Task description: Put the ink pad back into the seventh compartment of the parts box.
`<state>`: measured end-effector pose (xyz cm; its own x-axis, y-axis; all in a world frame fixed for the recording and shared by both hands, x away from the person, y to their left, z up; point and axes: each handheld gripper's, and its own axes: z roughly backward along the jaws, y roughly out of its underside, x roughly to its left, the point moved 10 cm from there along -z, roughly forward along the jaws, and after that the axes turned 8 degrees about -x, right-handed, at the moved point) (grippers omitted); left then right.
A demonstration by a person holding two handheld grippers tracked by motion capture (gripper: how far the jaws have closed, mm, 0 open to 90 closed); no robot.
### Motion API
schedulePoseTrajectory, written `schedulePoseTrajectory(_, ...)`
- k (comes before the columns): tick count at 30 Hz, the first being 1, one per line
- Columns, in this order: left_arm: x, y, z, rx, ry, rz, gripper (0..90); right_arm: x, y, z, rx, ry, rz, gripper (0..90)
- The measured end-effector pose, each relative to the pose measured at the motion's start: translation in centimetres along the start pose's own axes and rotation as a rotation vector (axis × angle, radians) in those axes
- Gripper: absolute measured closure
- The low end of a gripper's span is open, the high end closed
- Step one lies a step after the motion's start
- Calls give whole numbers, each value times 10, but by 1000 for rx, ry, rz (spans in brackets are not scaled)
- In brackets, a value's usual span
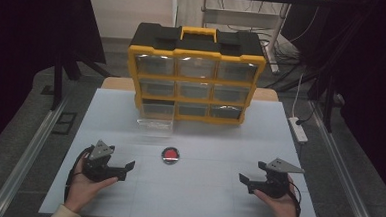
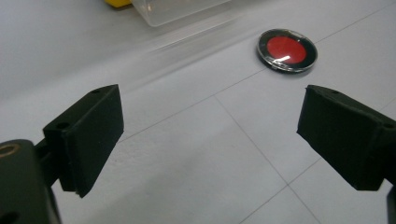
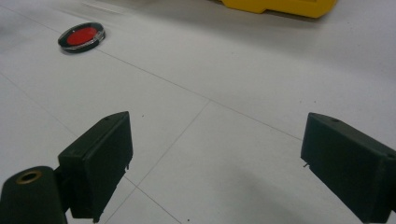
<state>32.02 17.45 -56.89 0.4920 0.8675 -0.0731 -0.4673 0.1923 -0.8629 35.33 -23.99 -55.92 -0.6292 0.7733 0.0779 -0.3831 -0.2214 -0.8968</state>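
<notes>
Closest to the camera are the two hands, each with its gripper resting low on the tabletop (image 1: 131, 110). The left gripper (image 1: 123, 168) and the right gripper (image 1: 244, 181) both have their fingers spread wide and hold nothing. The little round red disc (image 1: 170, 155) sits flat mid-table, nearer the left gripper and untouched. Behind it a clear drawer (image 1: 155, 123) is pulled out of the bottom-left slot of the yellow organizer (image 1: 196, 78). So I'd guess the drawer's open, and grabbing the disc and dropping it in is all still to do.
</notes>
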Motion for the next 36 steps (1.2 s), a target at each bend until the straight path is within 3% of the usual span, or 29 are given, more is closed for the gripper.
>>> schedulePoseTrajectory(5,-8,0,3,12,9,-8,78,1,-1,0,0,-2,11,93)
schedulePoseTrajectory(15,-13,-17,8,-4,-8,-39,74,2,0,1,0,-8,10,94)
schedulePoseTrajectory(27,-28,-44,11,-17,42,-79,79,0,2,0,8,3,11,95)
schedulePoseTrajectory(36,-32,-47,5,-2,63,-87,78,-1,3,2,9,13,6,95)
